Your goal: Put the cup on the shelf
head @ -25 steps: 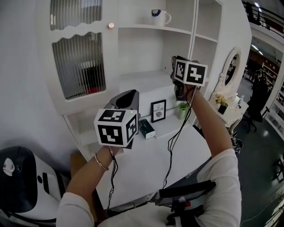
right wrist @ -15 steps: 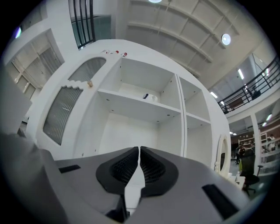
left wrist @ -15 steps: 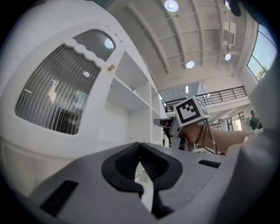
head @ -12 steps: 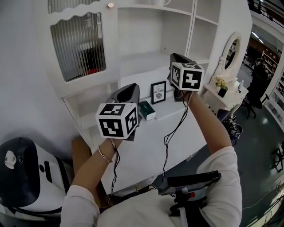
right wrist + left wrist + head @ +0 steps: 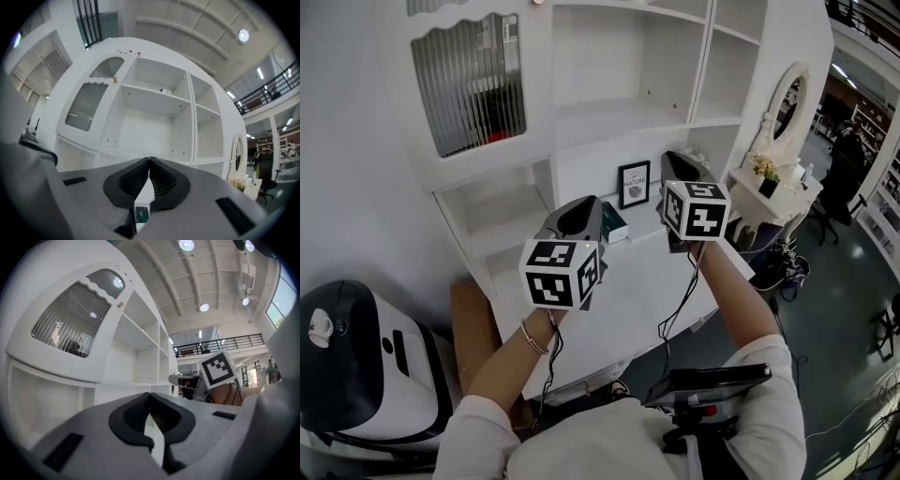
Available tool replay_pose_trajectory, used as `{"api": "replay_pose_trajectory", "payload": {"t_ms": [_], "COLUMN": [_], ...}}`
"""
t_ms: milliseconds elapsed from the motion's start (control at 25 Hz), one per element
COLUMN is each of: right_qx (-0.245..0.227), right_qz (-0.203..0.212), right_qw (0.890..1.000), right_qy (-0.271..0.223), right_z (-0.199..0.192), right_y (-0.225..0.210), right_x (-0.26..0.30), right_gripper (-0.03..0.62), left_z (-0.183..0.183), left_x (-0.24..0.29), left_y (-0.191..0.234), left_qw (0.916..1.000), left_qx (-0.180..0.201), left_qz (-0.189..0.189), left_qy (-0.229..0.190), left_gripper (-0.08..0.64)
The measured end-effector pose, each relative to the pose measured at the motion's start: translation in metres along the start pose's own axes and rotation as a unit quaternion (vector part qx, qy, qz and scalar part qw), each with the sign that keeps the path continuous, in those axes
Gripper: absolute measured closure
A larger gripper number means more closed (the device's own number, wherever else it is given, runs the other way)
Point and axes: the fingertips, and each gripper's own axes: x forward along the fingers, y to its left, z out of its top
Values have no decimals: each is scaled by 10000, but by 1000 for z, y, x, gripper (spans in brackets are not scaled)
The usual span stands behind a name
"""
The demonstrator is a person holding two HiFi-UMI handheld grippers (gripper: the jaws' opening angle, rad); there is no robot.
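The white shelf unit [image 5: 623, 108] fills the back of the head view; its top shelf, and any cup on it, is cut off there. In the right gripper view a small dark speck [image 5: 161, 90] on the upper shelf [image 5: 154, 101] may be the cup; it is too small to tell. My left gripper [image 5: 579, 204] hovers over the white desk [image 5: 628, 300], jaws shut and empty [image 5: 149, 394]. My right gripper [image 5: 677, 161] is level beside it, in front of the lower shelf, also shut with nothing held [image 5: 149, 160].
A framed picture [image 5: 634, 184] and a green box [image 5: 615, 223] stand at the desk's back. A ribbed-glass cabinet door [image 5: 469, 84] is at the left. An oval mirror [image 5: 787, 108] and flowers [image 5: 764, 169] are at the right. A black-and-white machine [image 5: 347, 366] sits low left.
Both grippers have come down from shelf height to just above the desk. The head view has tilted down, so the cup on the top shelf has left the picture.
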Motion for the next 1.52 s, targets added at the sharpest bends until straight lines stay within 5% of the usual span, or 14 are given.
{"api": "replay_pose_trajectory", "payload": {"t_ms": [200, 400, 680, 960, 1200, 1520], "right_qx": [302, 97, 332, 306, 329, 389], "right_qz": [-73, -46, 98, 371, 673, 925], "right_qw": [9995, 9999, 9993, 9987, 9971, 9947], "right_qy": [-55, 54, 112, 183, 151, 213], "right_z": [-29, -69, -99, -112, -118, -121], "right_y": [6, 17, 9, -23, -25, -18], "right_x": [-28, -45, -55, -67, -74, -67], "right_gripper": [568, 568, 568, 568, 569, 569], "left_z": [-25, -41, -75, -91, -93, -95], "left_x": [0, -6, -3, 6, 11, 8], "left_y": [-2, 1, 1, -12, -24, -18], "left_qw": [9999, 9985, 9968, 9918, 9909, 9885], "left_qx": [-73, -375, -233, -502, -158, -213], "left_qz": [113, 359, 762, 1173, 1336, 1493], "left_qy": [47, -154, 71, 32, 71, 113], "left_gripper": [552, 552, 552, 552, 552, 552]}}
